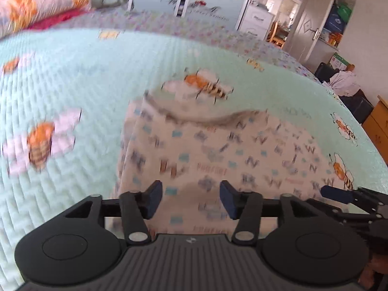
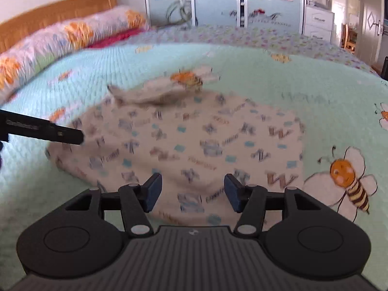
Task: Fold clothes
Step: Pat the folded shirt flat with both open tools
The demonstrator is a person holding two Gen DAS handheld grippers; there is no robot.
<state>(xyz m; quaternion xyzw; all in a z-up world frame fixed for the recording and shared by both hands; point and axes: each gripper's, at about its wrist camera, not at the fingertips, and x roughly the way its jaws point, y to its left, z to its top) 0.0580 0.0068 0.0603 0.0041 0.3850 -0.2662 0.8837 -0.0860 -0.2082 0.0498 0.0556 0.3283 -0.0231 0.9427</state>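
Left tongs (image 1: 191, 200) stand open over the near edge of the garment (image 1: 218, 150), nothing between the pads, cloth showing plainly through the gap. Right tongs (image 2: 192, 196) are open too, hovering over the garment's near hem with no cloth pinched.

And the garment itself, a cream piece printed with letters and blue squares, lies spread on the bed (image 1: 72, 84), directly ahead of and below both tongs. Its greyish collar (image 2: 145, 97) sits at the far end, so the long axis looks to run away from the tongs, near hem to far collar, though blur softens the outline. Both hands are about equally close: the left works the left flank, the right the right, and each shows in the other's view, just beside the cloth.

Looks like the next grab wants a near corner or side edge, with the fold carried toward the collar.

Around it: a pillow (image 2: 72, 31) along the headboard well beyond, wardrobe (image 2: 218, 0) behind the bed. Nothing lies between the tongs and the cloth.
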